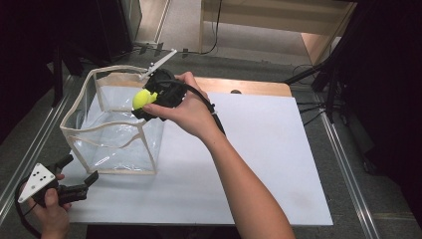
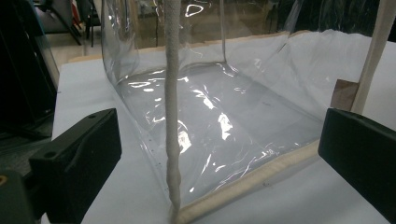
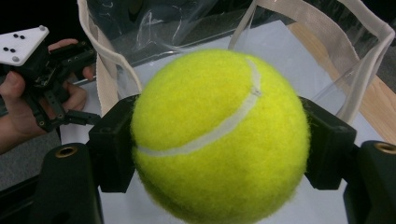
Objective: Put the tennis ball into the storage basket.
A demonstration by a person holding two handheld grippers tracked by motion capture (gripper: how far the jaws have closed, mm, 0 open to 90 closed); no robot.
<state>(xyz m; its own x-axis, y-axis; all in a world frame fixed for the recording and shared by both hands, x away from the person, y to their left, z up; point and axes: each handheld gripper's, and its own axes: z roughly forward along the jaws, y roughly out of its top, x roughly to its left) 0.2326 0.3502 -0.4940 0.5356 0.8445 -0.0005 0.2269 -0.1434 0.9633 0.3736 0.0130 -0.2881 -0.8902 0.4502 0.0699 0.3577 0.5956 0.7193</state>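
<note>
Holding a tennis ball (image 1: 144, 99) clamped, the right tongs (image 1: 149, 102) hang above the clear bag's (image 1: 112, 132) open mouth; left tongs (image 1: 79, 174) gape beside its near corner.

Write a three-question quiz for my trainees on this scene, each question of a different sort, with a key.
1. True or false: the right tongs are shut on the tennis ball.
2. Where is the ball? A) inside the clear bag B) held at the bag's top rim C) on the white board
3. Fill in: the left tongs are ____ and hold nothing.

Key: 1 true; 2 B; 3 open.
</note>
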